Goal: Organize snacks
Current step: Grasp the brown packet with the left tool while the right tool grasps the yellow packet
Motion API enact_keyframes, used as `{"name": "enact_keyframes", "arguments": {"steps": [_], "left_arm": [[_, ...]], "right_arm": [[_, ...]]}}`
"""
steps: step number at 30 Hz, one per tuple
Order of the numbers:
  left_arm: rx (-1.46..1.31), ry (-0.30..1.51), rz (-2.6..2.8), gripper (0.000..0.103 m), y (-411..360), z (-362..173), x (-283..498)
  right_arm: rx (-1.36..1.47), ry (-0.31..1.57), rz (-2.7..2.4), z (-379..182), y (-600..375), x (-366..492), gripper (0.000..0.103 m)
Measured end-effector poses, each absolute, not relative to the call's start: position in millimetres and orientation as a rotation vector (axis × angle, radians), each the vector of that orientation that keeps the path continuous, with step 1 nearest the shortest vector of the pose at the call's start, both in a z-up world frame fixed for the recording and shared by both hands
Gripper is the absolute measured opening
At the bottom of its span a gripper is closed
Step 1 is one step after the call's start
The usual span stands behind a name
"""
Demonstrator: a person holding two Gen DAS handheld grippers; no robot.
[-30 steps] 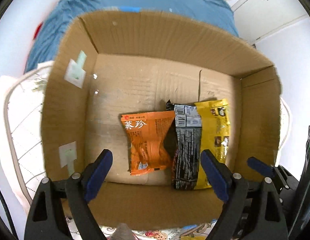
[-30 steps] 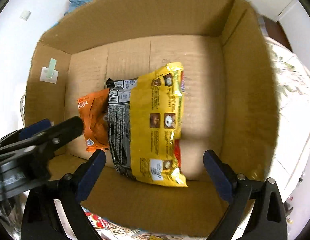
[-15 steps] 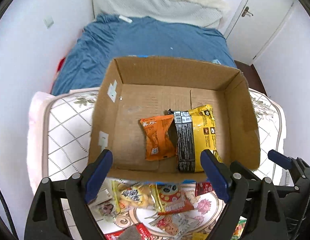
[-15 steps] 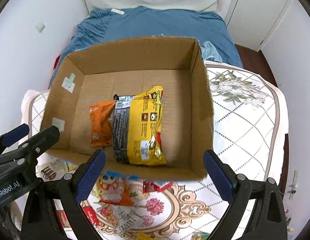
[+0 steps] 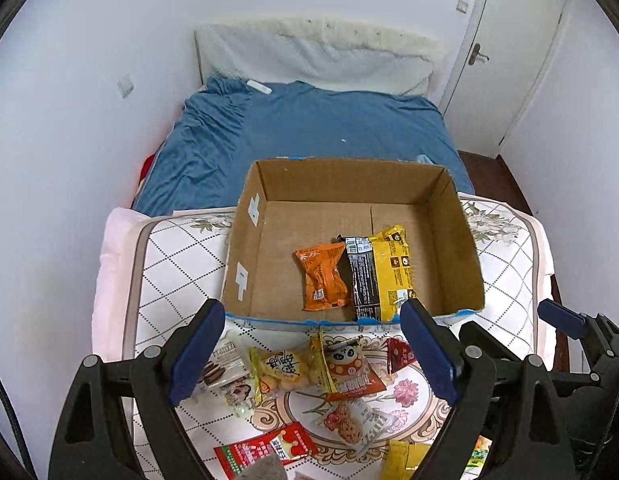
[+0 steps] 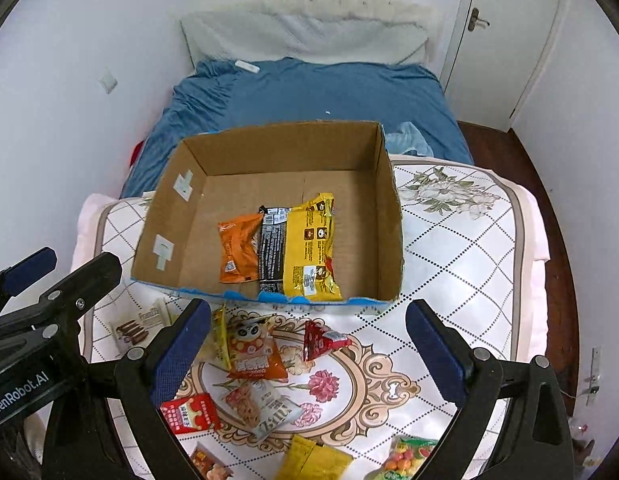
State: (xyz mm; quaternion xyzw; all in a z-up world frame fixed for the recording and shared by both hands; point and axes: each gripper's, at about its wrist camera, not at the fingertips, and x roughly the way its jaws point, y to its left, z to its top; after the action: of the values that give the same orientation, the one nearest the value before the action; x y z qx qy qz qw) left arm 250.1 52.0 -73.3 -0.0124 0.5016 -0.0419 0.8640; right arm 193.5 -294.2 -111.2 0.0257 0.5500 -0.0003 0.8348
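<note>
Both grippers, left (image 5: pixel 313 344) and right (image 6: pixel 309 340), have jaws spread apart, holding nothing, at the bottom of each view. Mid-frame, a box (image 5: pixel 245 256) holds, left to right, an orange pack (image 5: pixel 323 276), a black pack (image 5: pixel 361 276) and a yellow pack (image 5: pixel 393 268). Loose snacks (image 6: pixel 253 354) lie below it on the quilt (image 6: pixel 461 248).

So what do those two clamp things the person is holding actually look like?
Both are alike: the left gripper and the right gripper each have two black plastic fingers with round silver screws and triangular cut-outs, tipped with dark blue pads. In the right wrist view the left gripper's black body carries white lettering, GenRobot.AI.
</note>
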Motion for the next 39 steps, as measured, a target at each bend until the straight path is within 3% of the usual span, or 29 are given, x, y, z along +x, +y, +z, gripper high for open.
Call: {"name": "enact_keyframes", "arguments": {"steps": [6,12,23,32,38,39], "left_arm": [[-0.016,1.032,-0.08,0.09,55,-61,220],[0.012,1.067,-0.071,0.09,59,-78,174],[0.081,1.402,-0.097,0.09,57,-202,81],[0.143,1.658,-0.175,0.09,36,-307,77],[0.167,1.637,-0.188,0.089,27,-315,82],[0.165,1.633,-0.182,0.084,28,-313,86]], "right_arm": [[0.099,1.194,0.04,-102,-292,162,0.1],[0.153,1.285,0.079,-131,-300,119,0.1],[0.286,1.565,0.041,-244,-340,31,0.1],[0.408,1.654,0.011,-294,-347,29,0.1],[0.404,1.73,-0.007,-327,-331,42,0.1],[0.389,1.743,-0.017,-332,-328,44,0.1]]}}
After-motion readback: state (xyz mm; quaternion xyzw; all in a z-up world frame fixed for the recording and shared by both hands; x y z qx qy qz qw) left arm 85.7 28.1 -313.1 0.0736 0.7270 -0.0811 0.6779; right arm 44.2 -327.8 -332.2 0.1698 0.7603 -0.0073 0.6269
